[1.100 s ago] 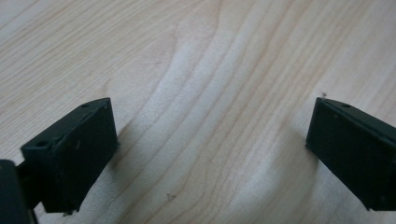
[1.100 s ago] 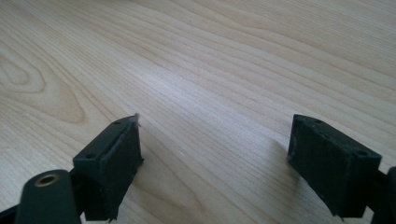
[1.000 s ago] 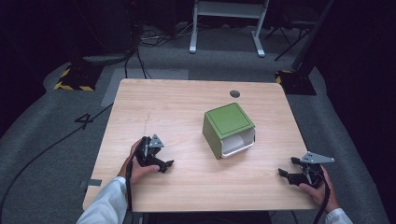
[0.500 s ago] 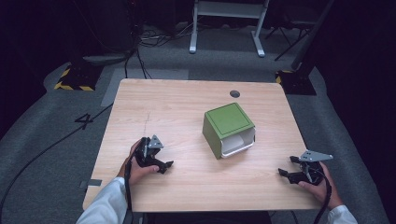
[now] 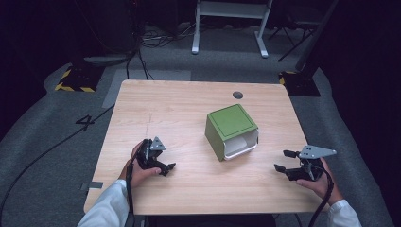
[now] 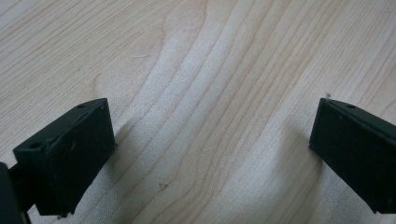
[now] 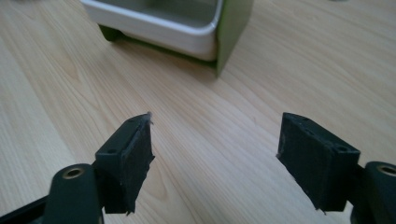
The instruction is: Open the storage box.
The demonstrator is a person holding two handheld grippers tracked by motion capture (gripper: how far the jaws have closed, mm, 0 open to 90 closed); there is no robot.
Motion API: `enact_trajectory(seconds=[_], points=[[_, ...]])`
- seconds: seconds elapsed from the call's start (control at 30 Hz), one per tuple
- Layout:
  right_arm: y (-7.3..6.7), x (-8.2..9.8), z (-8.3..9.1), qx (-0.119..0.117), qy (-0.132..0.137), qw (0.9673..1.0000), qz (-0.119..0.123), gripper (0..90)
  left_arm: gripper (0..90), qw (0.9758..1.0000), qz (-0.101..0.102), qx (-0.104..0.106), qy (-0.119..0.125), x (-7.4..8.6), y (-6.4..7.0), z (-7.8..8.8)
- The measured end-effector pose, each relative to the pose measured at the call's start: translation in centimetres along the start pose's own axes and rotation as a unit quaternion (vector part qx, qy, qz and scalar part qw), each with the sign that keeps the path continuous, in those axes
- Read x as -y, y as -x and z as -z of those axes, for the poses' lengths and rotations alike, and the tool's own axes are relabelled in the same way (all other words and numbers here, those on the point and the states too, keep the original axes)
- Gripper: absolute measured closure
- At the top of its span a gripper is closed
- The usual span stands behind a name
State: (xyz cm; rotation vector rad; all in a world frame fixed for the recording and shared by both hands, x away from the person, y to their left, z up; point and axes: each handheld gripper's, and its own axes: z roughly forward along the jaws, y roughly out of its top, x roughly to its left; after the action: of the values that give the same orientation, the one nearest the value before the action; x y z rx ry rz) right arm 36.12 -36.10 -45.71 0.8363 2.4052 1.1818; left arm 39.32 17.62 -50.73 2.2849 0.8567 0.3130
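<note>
The jaws of the right gripper [image 7: 215, 158] are spread wide with nothing between them. Bare wood shows in the gap. They point at the green box [image 7: 187, 23], which sits a little way ahead, not touching them. The jaws of the left gripper [image 6: 210, 154] are spread wide too and hold nothing. They hang low over the bare surface [image 6: 196, 70].

From above, the left gripper [image 5: 163, 166] sits near the front left of the surface [image 5: 161, 109], held in a hand [image 5: 137, 168]. The right gripper [image 5: 283, 163] sits near the front right corner, in the other hand [image 5: 319, 182]. The green box [image 5: 231, 130] stands between them, a bit past the middle and nearer to the right gripper. It is well apart from both.

The step in hand looks like a reach for the box. To do it well, the right gripper should go in low and straight, with its jaws kept wide until one wall is between them. Then it should close slowly. The box is tipped on its side, so a fast push could make it slide or roll. The left gripper could come over and hold the far side steady.

The box is green outside, with a flat square face on top that has a thin dark line near its edge. Its open side faces the front right. There you can see a white rim [image 7: 154, 32] with round corners, and a grey inside that looks empty.
</note>
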Motion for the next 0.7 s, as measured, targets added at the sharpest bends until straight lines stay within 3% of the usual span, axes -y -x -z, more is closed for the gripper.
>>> enact_trajectory(seconds=[0.2, 0.7], points=[[-1.1, -2.5, -0.7, -0.016, 0.016, 0.9993, 0.029, 30.2, 0.3, 1.0, -0.001, 0.0, -0.001, 0.0, 0.0, 0.0], [-2.6, -5.3, -2.8, -0.037, 0.033, 0.997, 0.059, 31.1, 0.2, 1.0, -0.001, 0.0, -0.001, 0.0, 0.0, 0.0]])
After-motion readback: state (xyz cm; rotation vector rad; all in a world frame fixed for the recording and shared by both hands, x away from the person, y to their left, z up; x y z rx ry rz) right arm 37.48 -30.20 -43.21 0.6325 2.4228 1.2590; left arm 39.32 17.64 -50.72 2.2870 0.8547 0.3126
